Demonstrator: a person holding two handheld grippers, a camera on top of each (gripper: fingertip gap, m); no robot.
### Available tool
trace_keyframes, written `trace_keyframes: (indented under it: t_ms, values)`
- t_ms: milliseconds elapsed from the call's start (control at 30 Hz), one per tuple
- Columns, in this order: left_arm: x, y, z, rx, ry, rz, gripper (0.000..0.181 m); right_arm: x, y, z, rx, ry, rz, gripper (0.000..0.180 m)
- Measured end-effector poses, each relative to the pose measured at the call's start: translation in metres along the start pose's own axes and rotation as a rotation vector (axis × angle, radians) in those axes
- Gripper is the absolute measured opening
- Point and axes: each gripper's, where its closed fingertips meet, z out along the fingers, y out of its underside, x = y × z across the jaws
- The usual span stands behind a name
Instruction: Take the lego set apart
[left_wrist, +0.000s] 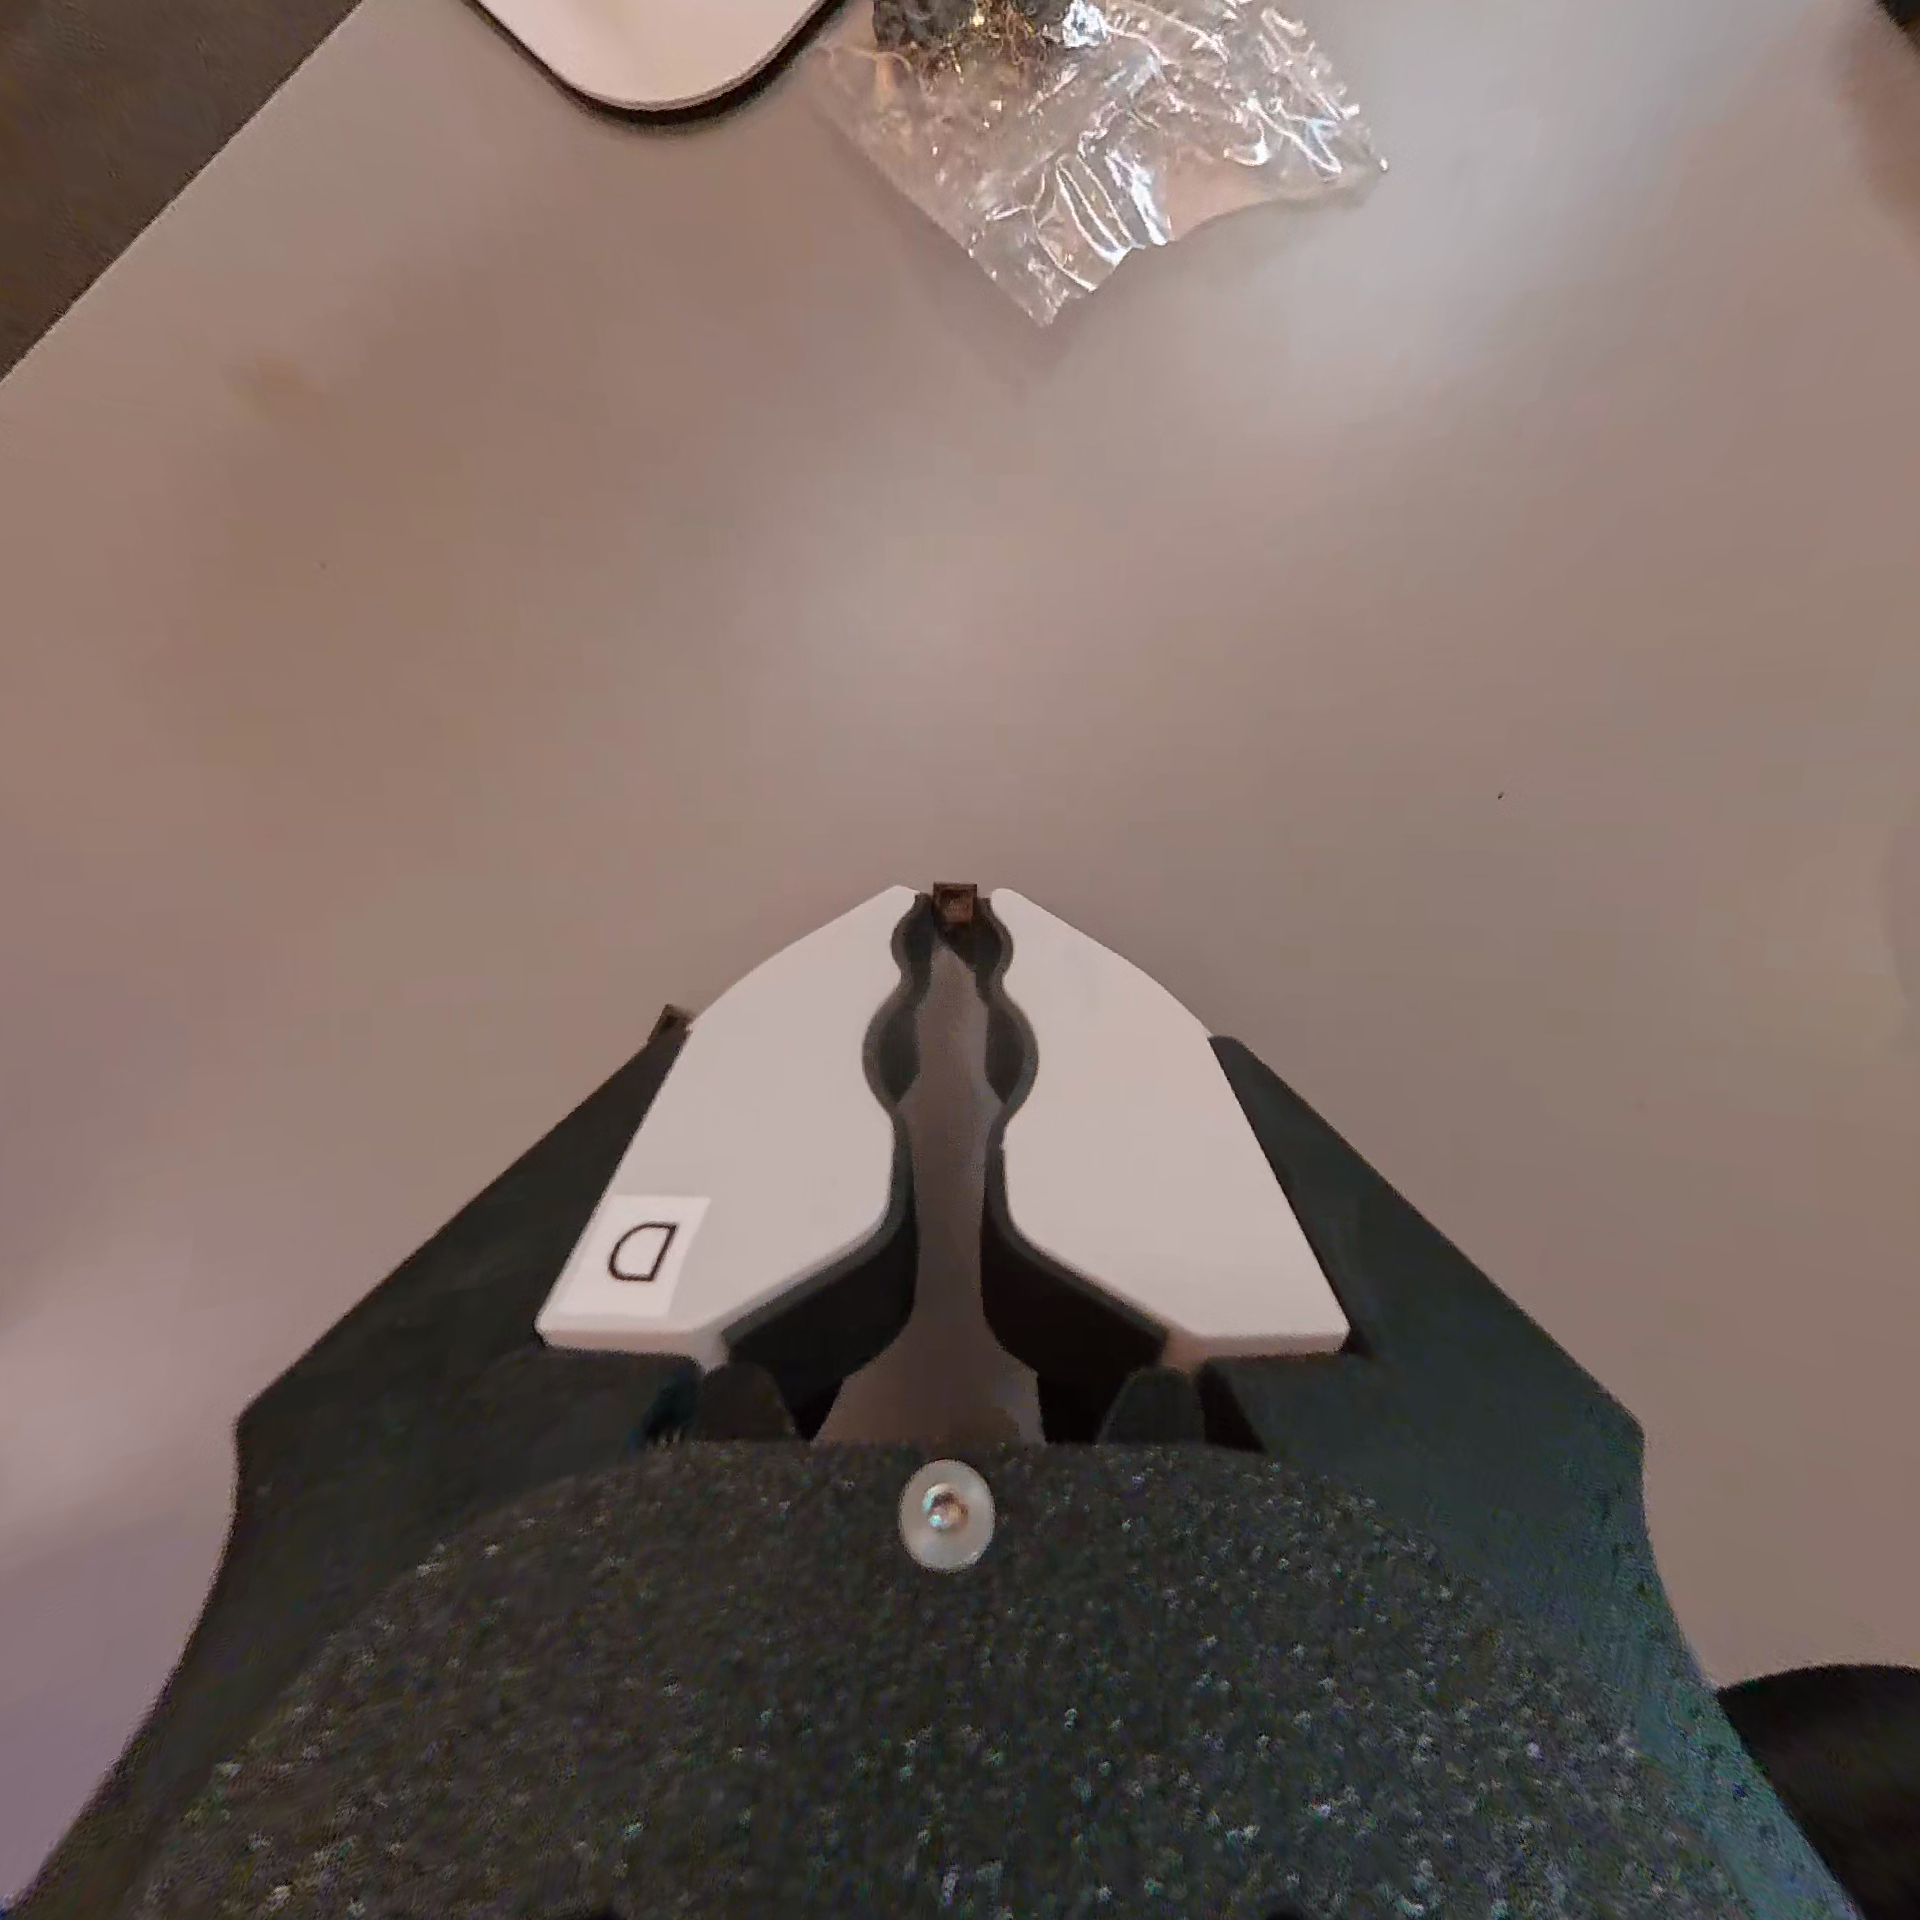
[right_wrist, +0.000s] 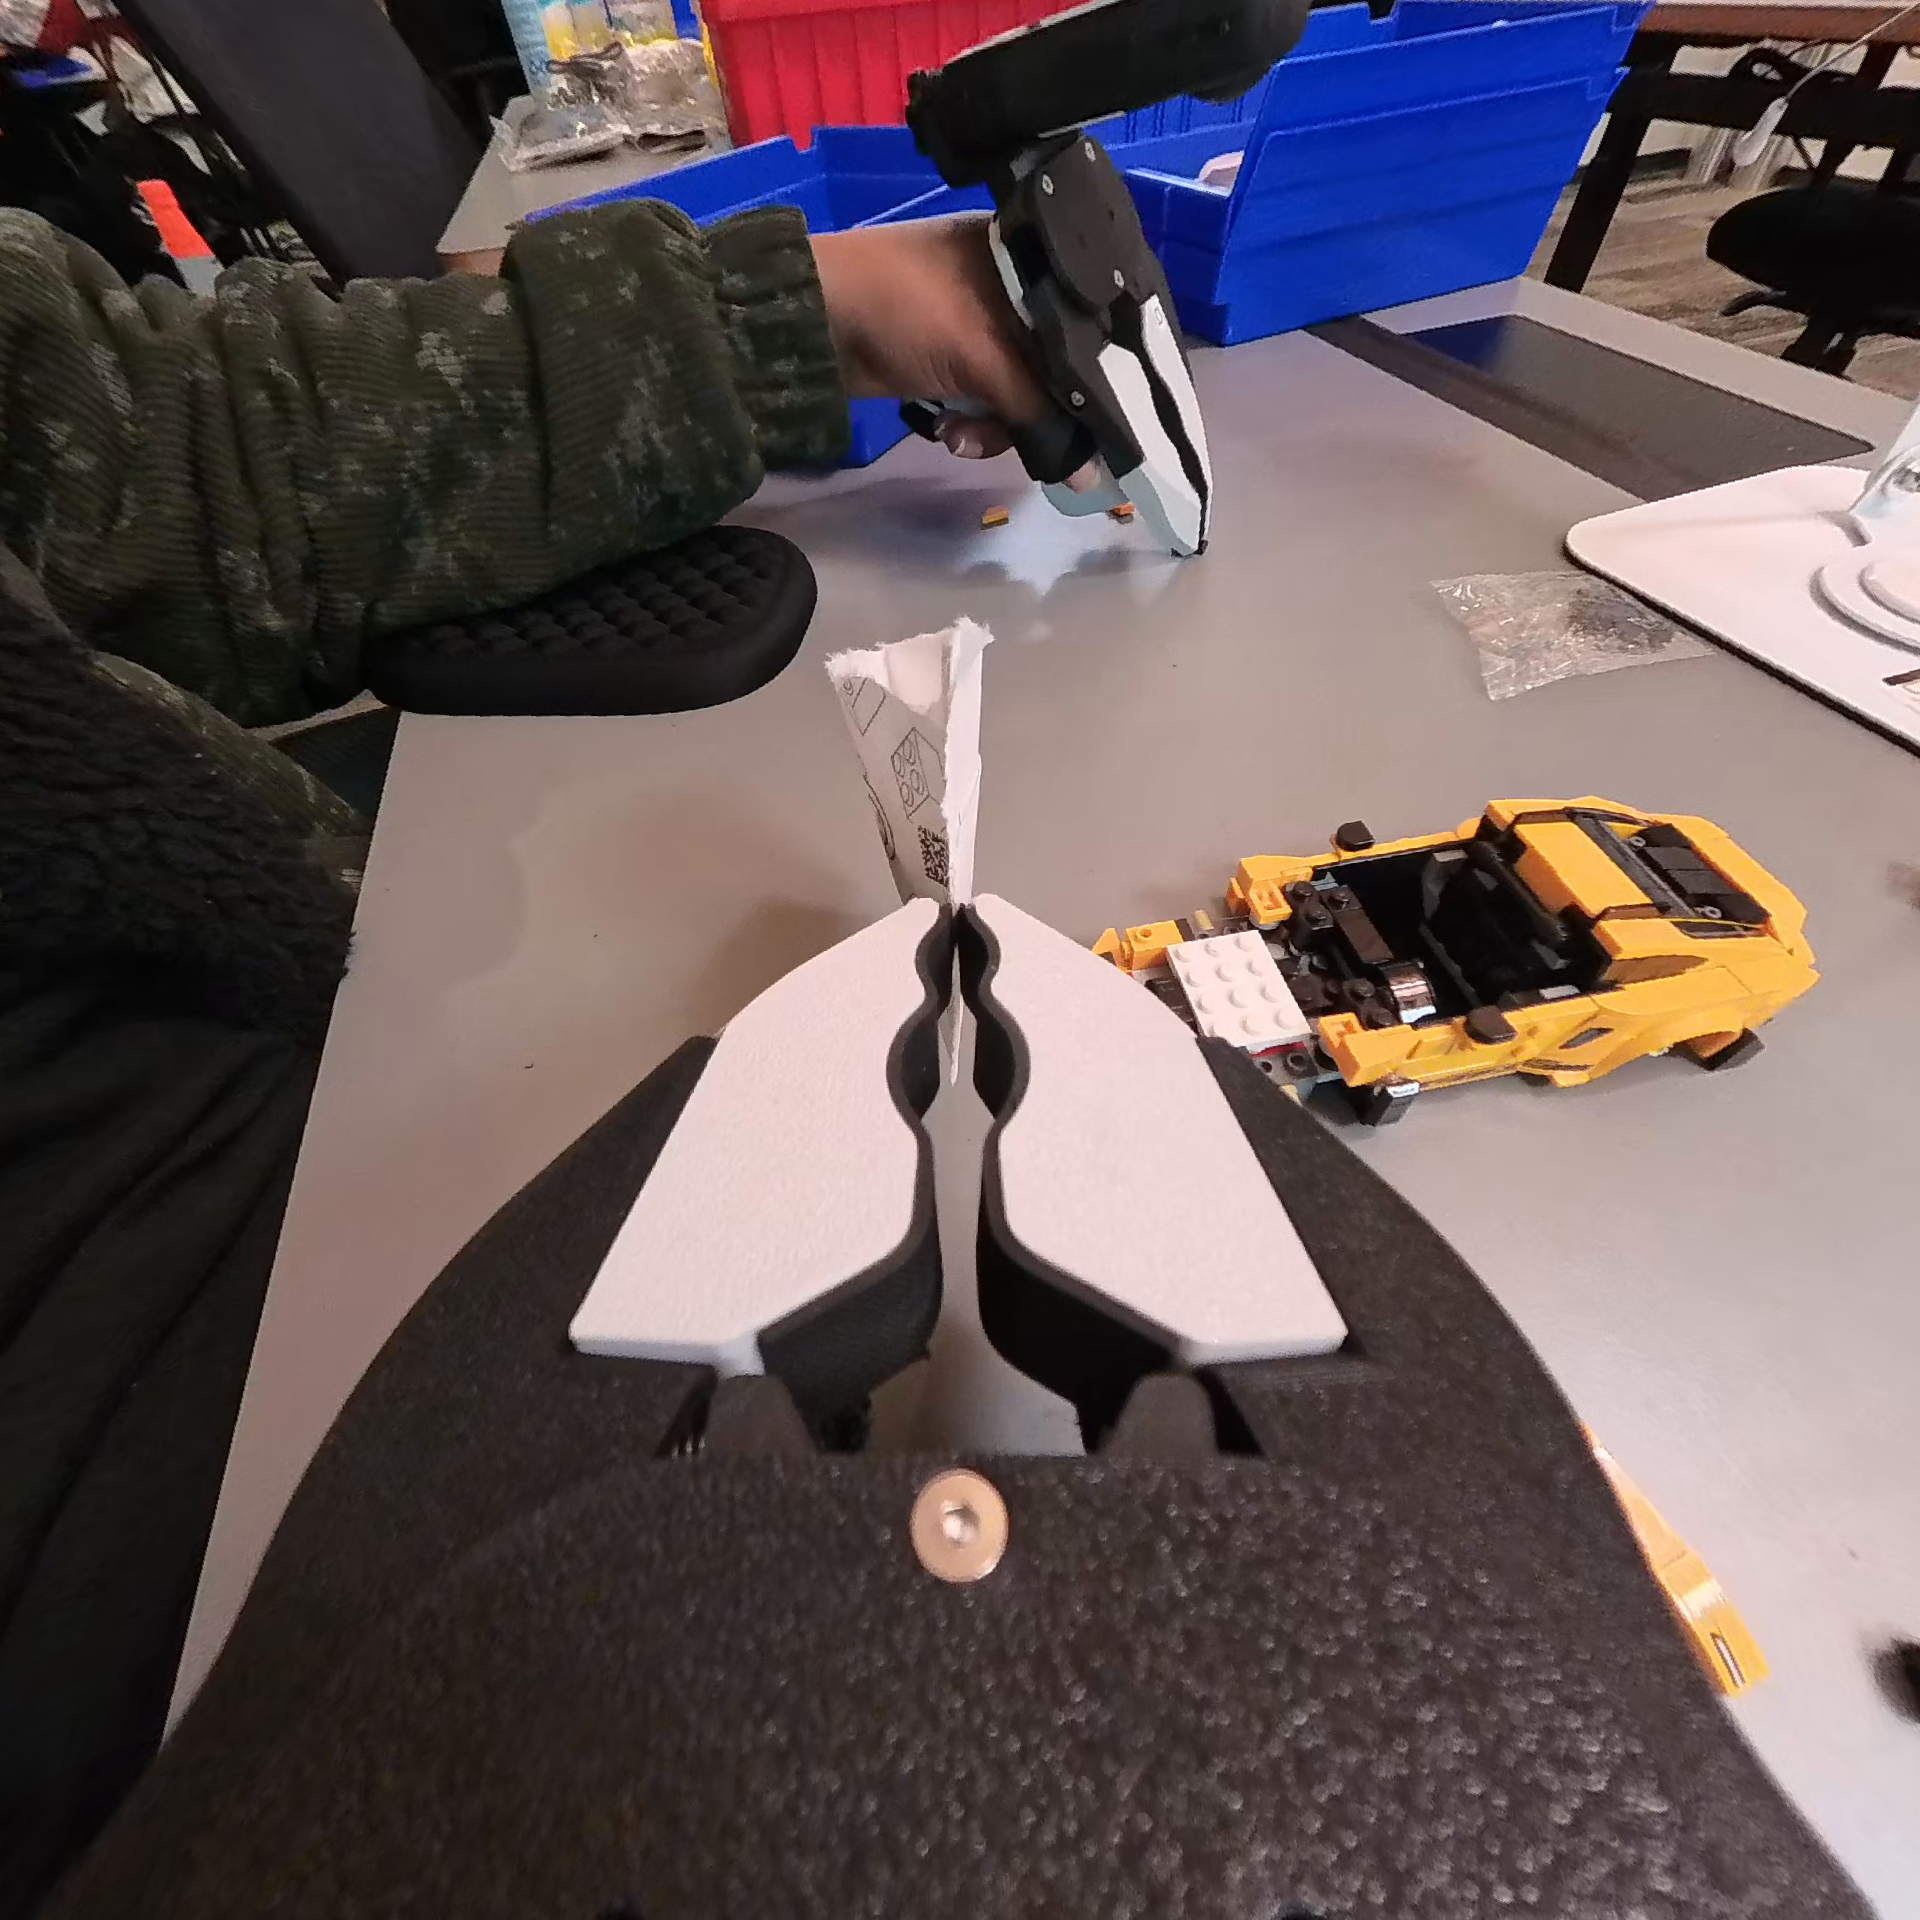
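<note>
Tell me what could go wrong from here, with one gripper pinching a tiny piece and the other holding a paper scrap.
The left gripper pinches a tiny dark piece only at its very tips, so it could pop out and get lost on the table. The right gripper is shut on a torn paper scrap, not on the yellow lego car, so nothing steadies the car.

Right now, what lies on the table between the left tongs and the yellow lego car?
Nothing; the right wrist view shows bare grey table between the left tongs and the yellow lego car.
</note>
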Motion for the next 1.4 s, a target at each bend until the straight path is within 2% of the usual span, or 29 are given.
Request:
trace_keyframes:
  t_ms: [167, 267, 367, 533, 733, 833, 1033, 1133, 1233, 1300, 1400]
  values:
    - [0.041, -0.03, -0.021, 0.13, 0.079, 0.087, 0.007, 0.001, -0.001, 0.0, 0.003, 0.006, -0.001, 0.0]
    - [0.108, -0.07, -0.059, 0.297, 0.188, 0.245, 0.007, 0.001, 0.001, 0.0, -0.003, 0.005, 0.004, 0.0]
    - [0.181, -0.09, -0.091, 0.405, 0.325, 0.41, 0.007, 0.001, 0.001, 0.001, -0.008, 0.007, 0.003, 0.0]
    - [0.243, -0.083, -0.095, 0.382, 0.475, 0.536, 0.007, 0.002, 0.001, 0.0, -0.002, 0.011, 0.003, 0.0]
    - [0.259, -0.071, -0.09, 0.344, 0.537, 0.589, 0.014, 0.002, 0.0, 0.0, 0.001, 0.011, 0.003, 0.0]
    - [0.25, -0.072, -0.093, 0.36, 0.51, 0.59, 0.021, 0.002, -0.001, -0.001, 0.005, 0.013, 0.004, 0.0]
    - [0.193, -0.069, -0.116, 0.418, 0.439, 0.463, 0.027, 0.002, -0.002, -0.002, 0.011, 0.015, 0.002, 0.0]
    - [0.162, -0.063, -0.117, 0.419, 0.34, 0.413, 0.027, 0.003, -0.002, -0.002, 0.013, 0.017, 0.003, 0.0]
    - [0.091, -0.044, -0.108, 0.347, 0.109, 0.219, 0.027, 0.004, -0.004, -0.003, 0.022, 0.023, 0.005, 0.0]
    - [0.042, -0.019, -0.099, 0.257, -0.026, 0.039, 0.029, 0.003, -0.003, -0.003, 0.02, 0.02, 0.005, 0.0]
    - [-0.001, 0.023, -0.083, 0.111, -0.162, -0.185, 0.031, 0.003, -0.003, -0.002, 0.016, 0.018, 0.003, 0.0]
